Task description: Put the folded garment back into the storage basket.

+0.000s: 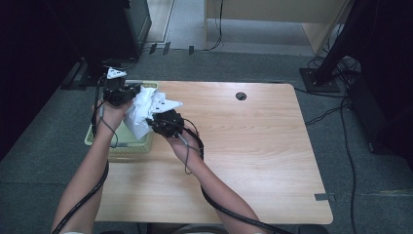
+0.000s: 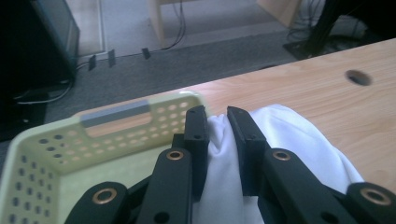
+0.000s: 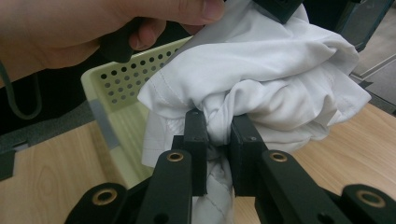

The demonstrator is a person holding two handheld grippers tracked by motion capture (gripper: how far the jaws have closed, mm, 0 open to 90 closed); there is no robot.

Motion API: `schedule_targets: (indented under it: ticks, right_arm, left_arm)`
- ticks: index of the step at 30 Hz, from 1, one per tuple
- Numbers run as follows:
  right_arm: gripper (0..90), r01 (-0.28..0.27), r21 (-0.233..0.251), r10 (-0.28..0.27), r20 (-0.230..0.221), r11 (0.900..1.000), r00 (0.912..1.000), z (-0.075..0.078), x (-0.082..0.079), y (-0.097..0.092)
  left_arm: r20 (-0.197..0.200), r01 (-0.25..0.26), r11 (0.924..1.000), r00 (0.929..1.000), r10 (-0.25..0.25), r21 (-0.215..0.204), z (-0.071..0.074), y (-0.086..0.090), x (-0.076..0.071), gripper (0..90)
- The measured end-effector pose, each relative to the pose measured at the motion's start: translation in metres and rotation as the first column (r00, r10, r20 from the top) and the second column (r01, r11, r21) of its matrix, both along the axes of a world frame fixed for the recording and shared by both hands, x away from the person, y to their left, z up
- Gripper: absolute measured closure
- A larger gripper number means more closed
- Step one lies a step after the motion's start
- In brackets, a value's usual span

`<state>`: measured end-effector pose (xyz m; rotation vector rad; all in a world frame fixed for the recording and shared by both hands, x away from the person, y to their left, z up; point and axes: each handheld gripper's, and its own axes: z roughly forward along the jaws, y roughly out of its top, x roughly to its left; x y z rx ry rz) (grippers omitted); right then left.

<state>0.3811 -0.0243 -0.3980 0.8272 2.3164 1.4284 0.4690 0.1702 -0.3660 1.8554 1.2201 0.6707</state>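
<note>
Left hand-held gripper point(image 2: 217, 128) pinches white cloth point(image 2: 299, 144) beside basket point(image 2: 56, 140).

A crumpled white cloth point(image 1: 142, 110) is being held bunched above the table's left end, over the rim of a pale green perforated basket point(image 1: 127, 146), pinched at two places.

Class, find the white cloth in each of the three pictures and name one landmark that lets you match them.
High view: the white cloth hangs at the table's left, between both tongs, above the basket.
Left gripper view: lower centre-right, pinched between the black jaws.
Right gripper view: centre to upper right, bunched in the jaws.
Shared landmark: the pale green perforated basket.
</note>
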Motion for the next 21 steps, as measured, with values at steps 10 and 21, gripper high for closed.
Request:
schedule_targets:
  ticks: [10,21]
  right_arm:
    - [80.1,-0.019,-0.007,0.019,-0.092,0.9998,0.9956,-0.041,0.04,0.042]
    - [49.4,-0.036,-0.039,0.029,-0.16,0.9986,0.9866,-0.065,0.047,0.067]
  left_arm:
    - [-0.08,-0.087,0.9961,0.9929,0.088,0.016,-0.046,0.039,0.032,80.3]
    - [-0.186,-0.166,0.984,0.9667,0.175,0.064,-0.08,0.06,0.056,58.5]
